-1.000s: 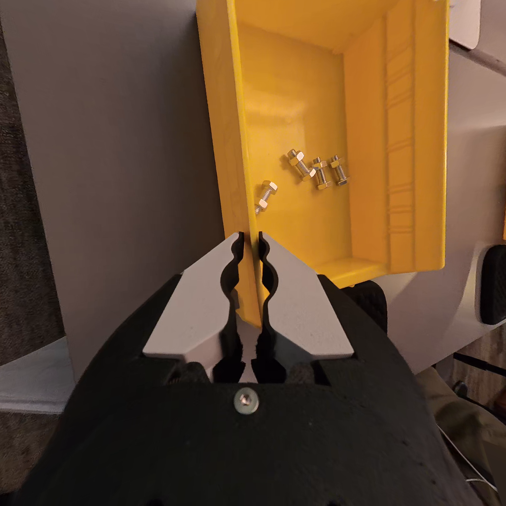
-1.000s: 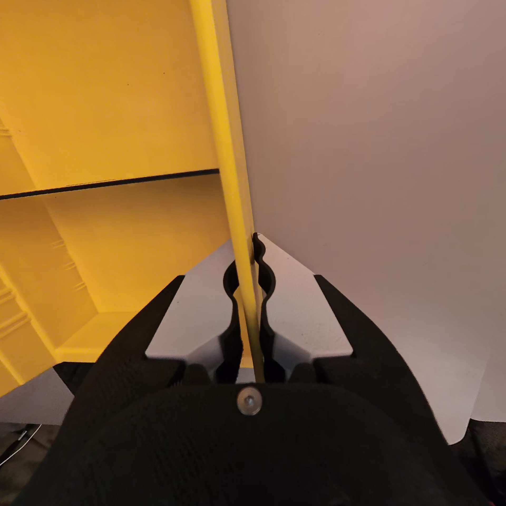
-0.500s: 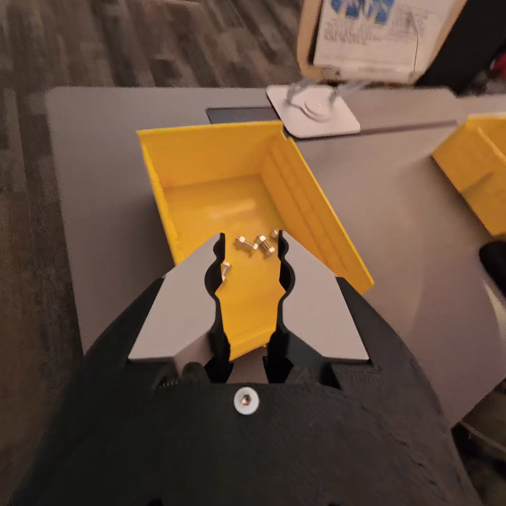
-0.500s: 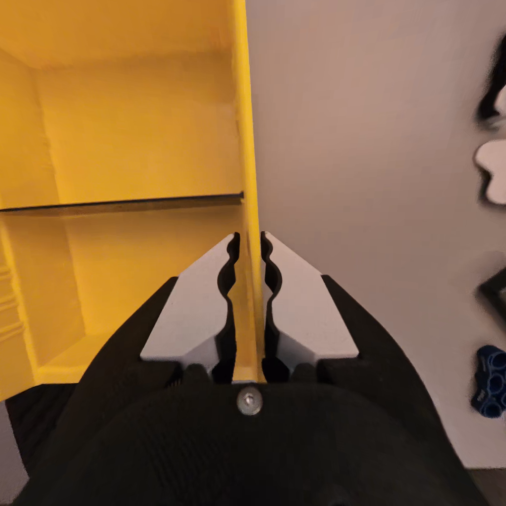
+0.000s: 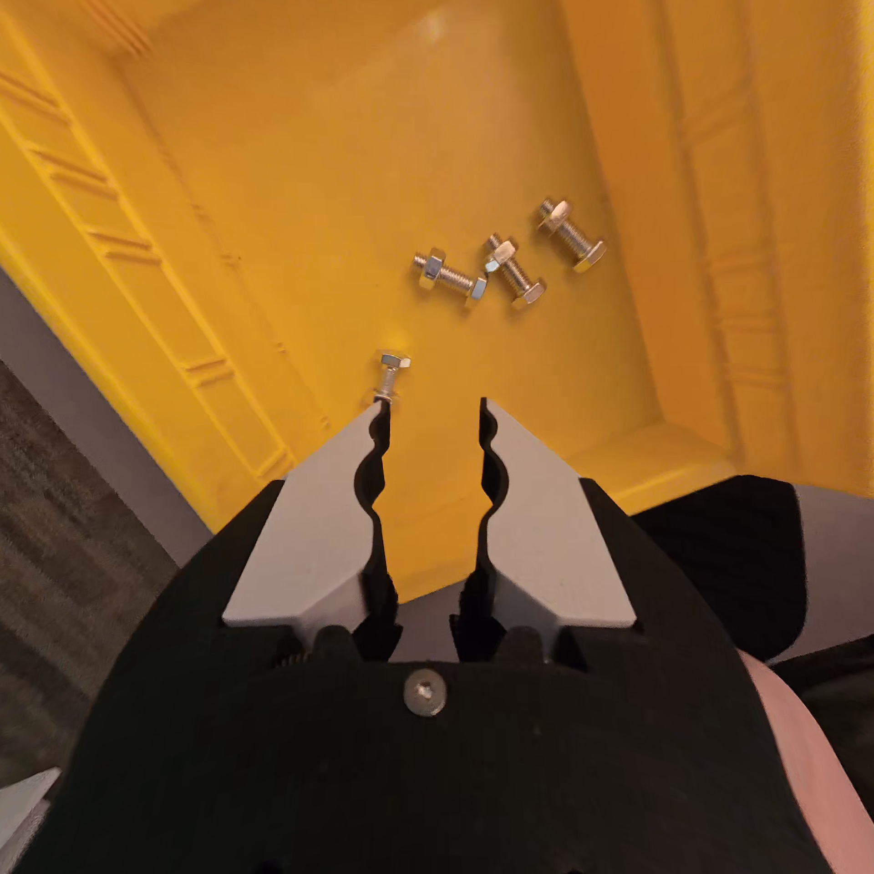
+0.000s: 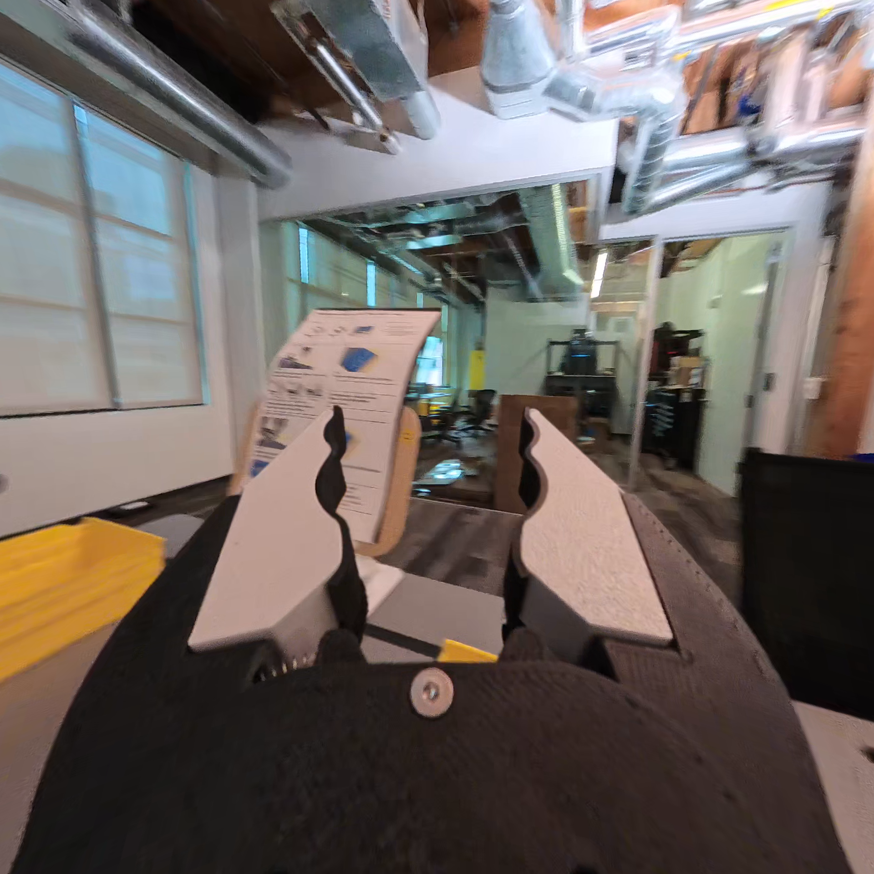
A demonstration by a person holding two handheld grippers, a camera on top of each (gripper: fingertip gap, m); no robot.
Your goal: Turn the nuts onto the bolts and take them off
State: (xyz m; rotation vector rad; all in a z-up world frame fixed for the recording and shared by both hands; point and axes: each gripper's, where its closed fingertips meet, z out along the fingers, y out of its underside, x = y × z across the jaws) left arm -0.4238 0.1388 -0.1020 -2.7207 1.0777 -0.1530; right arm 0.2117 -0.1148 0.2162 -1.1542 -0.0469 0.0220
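Left gripper: the left gripper hangs low over a yellow bin, its two grey fingers spread apart with nothing between them.
Nearest bolt: a bolt lies on the bin floor just ahead of the left fingertip; its hex head points away and its nut end sits right at the tip. Whether metal touches the finger cannot be told.
Other bolts: three more lie farther in, toward the right wall, each with a nut threaded near the end opposite the head. The left bolt lies almost touching the middle bolt; the right bolt sits a little apart.
Bin: ribbed side walls rise on both sides; the near lip is low and rests on a grey table, with carpet beyond the table edge.
Right gripper: the right gripper is raised and looks out across the room, fingers wide apart and holding nothing.
Right view, table: a second yellow bin stands at the left on the table, and a small yellow corner shows below the fingers.
Right view, background: a printed sheet on a stand curls upright behind the left finger; windows at the left, bare ducts overhead, shelving far back. The picture is motion-blurred.
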